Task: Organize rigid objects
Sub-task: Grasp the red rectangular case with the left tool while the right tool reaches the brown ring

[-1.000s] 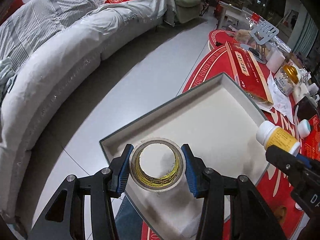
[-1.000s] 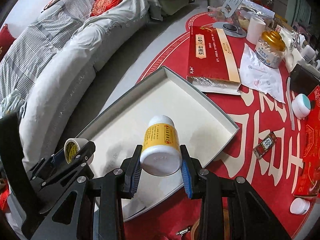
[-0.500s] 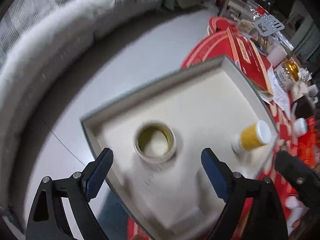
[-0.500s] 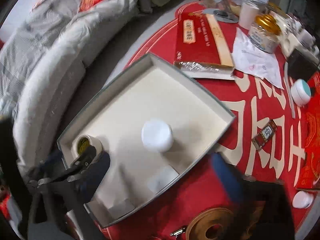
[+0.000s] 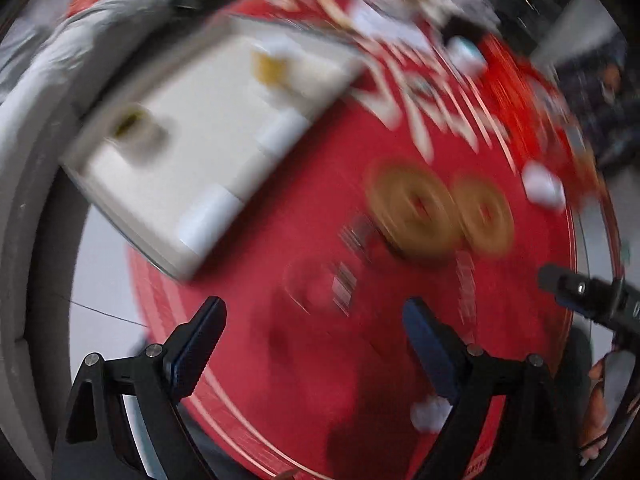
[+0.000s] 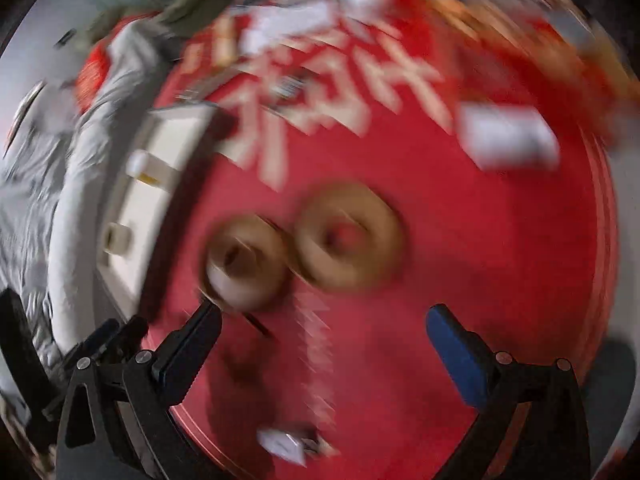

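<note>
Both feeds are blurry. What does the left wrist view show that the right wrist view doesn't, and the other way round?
Left wrist only: the whole white tray, with the tape roll far from the yellow bottle.
Right wrist only: a blurred white box on the red mat.
Both: two gold coin prints on the mat, and each hand-held gripper open and empty: left, right.

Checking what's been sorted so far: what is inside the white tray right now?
The white tray holds the tape roll and the yellow-labelled bottle. Blur hides any smaller items.
</note>
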